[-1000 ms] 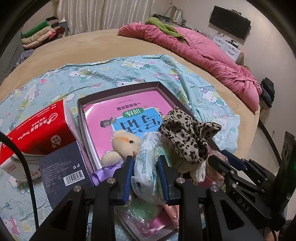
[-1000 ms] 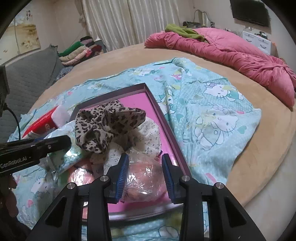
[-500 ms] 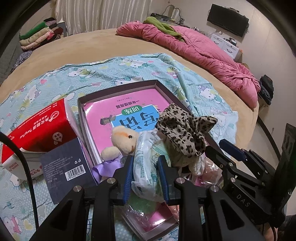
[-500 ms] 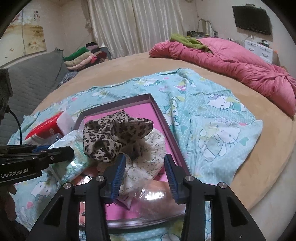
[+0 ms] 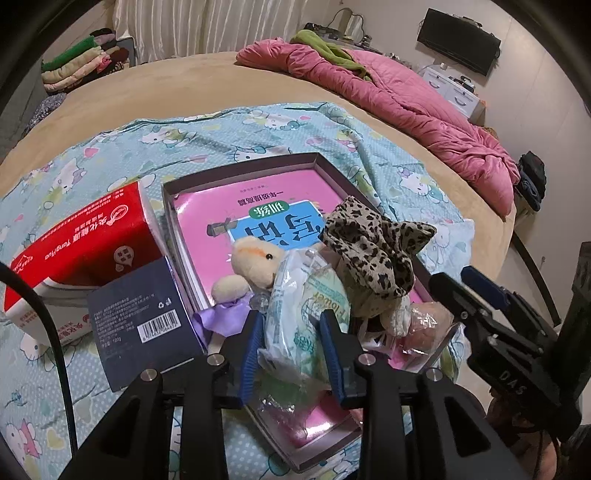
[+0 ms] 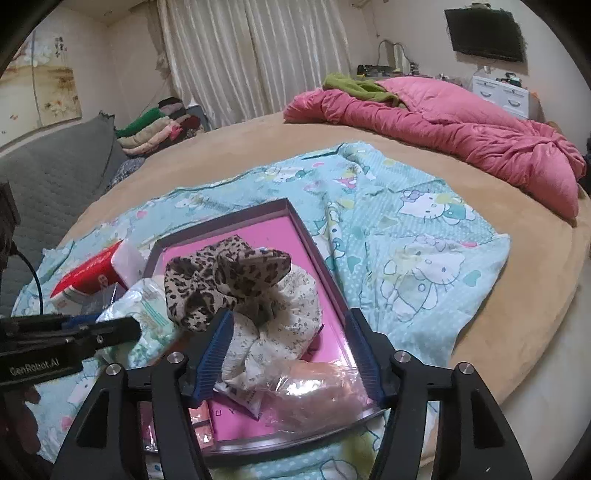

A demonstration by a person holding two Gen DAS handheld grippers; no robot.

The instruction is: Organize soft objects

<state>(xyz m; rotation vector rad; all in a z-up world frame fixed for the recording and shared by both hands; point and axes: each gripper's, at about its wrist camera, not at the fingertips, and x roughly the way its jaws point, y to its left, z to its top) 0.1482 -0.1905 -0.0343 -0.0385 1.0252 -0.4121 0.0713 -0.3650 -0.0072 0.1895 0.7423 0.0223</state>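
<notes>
Soft tissue pack (image 5: 308, 314) pinched between the blue pads of the left gripper (image 5: 291, 345), wrapper bulging above the fingertips; jaws just eased a little wider, pads apparently pressing the plastic yet. Probably being set down into the shallow purple tray (image 5: 243, 168), at its near end. Just beyond the fingertips, a leopard-print scrunchie (image 5: 373, 247) heaped over a floral one (image 6: 280, 325); to the left of the pads, a small plush toy (image 5: 255, 260) and a scrap of purple ribbon (image 5: 214, 319). Beneath all of it, a pink workbook (image 5: 236, 206) lining the tray floor.

Right gripper (image 6: 291, 358) spread wide, having just been opening; a clear bag with something pinkish inside (image 6: 314, 391) lying loose between the jaws, touched by neither pad. Likely just let go there so the soft things gather in one container.

Left of the tray, outside it: a red tissue box (image 5: 77, 243) and a dark blue carton (image 5: 144, 317), hard-edged, seemingly left apart on purpose.

Under everything, a cartoon-print turquoise sheet (image 6: 424, 240) spread over a round tan bed (image 6: 535, 295). Farther off, a rumpled pink quilt (image 6: 461, 125), pale curtains (image 6: 251, 55), folded clothes (image 6: 155, 129), and a wall-mounted screen (image 6: 484, 33).
</notes>
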